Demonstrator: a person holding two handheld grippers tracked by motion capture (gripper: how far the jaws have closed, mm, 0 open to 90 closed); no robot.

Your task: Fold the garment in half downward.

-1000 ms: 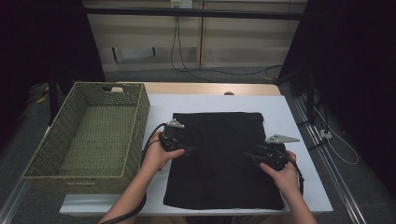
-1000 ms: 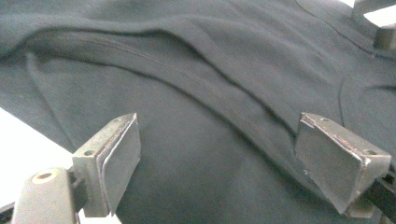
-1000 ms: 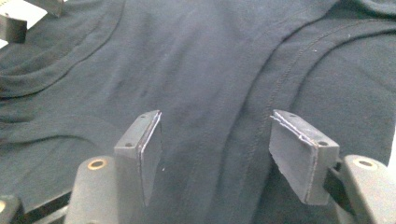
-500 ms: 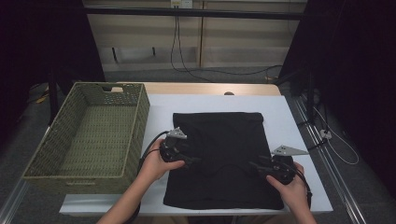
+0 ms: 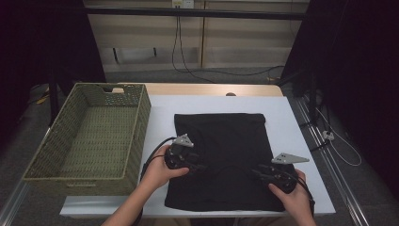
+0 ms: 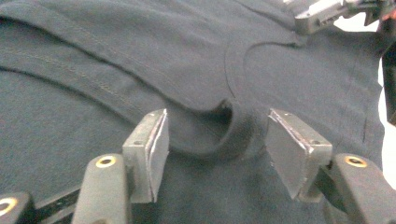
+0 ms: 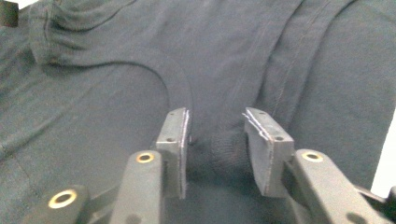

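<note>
High view shows a black T-shirt (image 5: 221,160) flat on the table (image 5: 291,122). Each hand-held gripper, left (image 6: 217,149) and right (image 7: 215,142), has just been closing, jaws part-open astride a collar fold, not yet pinching. Both should bite the ribbed edge fully before lifting.

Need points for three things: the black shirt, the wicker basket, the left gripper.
black shirt (image 5: 226,136), high view, flat upper middle of the fabric.
wicker basket (image 5: 137,127), high view, right side wall.
left gripper (image 6: 217,149), left gripper view, midway between its fingers, over the bunched collar.
</note>
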